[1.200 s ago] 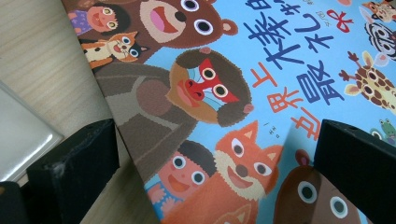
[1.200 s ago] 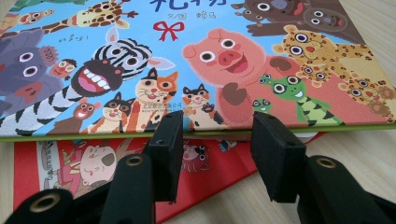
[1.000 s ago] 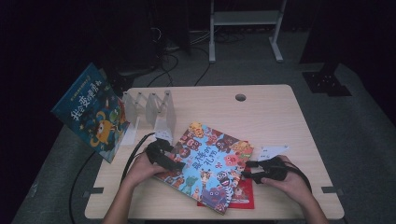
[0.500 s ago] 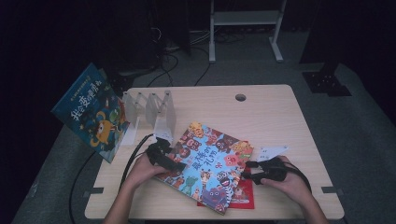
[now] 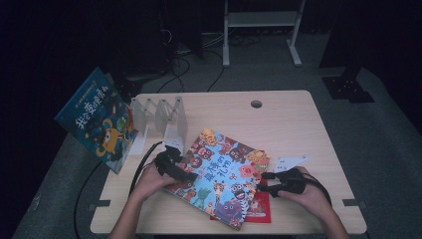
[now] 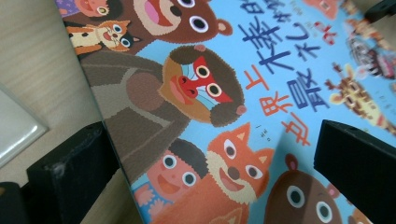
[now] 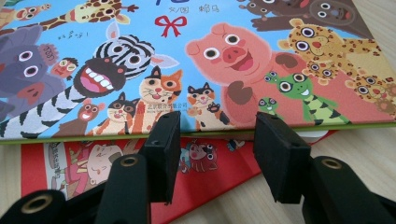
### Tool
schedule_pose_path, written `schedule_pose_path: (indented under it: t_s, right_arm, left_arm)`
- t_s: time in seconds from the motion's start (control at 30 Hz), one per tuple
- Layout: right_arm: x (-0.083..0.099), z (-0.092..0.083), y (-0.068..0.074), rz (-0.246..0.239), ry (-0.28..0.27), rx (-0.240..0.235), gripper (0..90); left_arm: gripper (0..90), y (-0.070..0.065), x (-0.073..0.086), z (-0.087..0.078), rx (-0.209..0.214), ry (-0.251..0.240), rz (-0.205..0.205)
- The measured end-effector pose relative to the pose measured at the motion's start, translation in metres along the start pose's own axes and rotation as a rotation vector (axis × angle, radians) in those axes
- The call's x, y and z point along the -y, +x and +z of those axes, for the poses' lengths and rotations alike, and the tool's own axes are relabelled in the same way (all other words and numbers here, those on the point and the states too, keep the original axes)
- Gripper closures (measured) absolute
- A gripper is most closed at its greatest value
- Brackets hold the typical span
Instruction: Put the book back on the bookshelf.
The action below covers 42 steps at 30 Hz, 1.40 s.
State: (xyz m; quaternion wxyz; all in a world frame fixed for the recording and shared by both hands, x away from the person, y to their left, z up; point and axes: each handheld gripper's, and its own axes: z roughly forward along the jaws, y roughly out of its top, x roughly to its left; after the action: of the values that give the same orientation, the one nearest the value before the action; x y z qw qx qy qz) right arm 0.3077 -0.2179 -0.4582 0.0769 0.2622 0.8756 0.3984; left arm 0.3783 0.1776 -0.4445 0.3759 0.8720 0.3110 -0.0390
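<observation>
A large picture book (image 5: 224,174) with cartoon animals on a blue cover lies slanted in the middle of the table, on top of a thinner red book (image 5: 259,209). My left gripper (image 5: 189,174) is at the picture book's left edge. In the left gripper view its jaws stand wide apart (image 6: 210,140), one over the bare table and one over the cover (image 6: 261,84). My right gripper (image 5: 263,181) is at the book's right edge. In the right gripper view it (image 7: 218,126) is open, level with the edge of the picture book (image 7: 187,60) and just above the red book (image 7: 210,158), gripping nothing.
A clear rack of upright dividers (image 5: 159,117) stands at the back left of the table (image 5: 298,124). A blue book (image 5: 97,119) leans against the rack's left end, past the table's edge. A white card (image 5: 288,162) lies beside the right hand. A cable hole (image 5: 256,104) is at the back.
</observation>
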Motion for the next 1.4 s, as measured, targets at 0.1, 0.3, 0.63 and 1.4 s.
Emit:
schedule_pose_path:
  t_s: [0.1,0.3,0.63,1.4]
  right_arm:
    - [0.0,0.0,0.0,0.001,-0.001,0.001,50.2]
    - [0.001,0.0,0.001,0.011,-0.004,0.002,50.3]
    - [-0.003,0.006,0.006,0.013,-0.017,0.009,50.4]
    - [-0.008,0.012,0.015,0.004,-0.031,0.041,54.2]
  left_arm:
    - [0.0,-0.002,-0.002,-0.004,0.005,-0.017,0.006]
    - [0.0,-0.005,-0.007,-0.013,0.009,-0.038,0.02]
    - [0.0,-0.009,-0.016,-0.031,-0.003,-0.089,0.036]
    - [13.1,-0.021,-0.05,-0.065,0.009,-0.151,0.111]
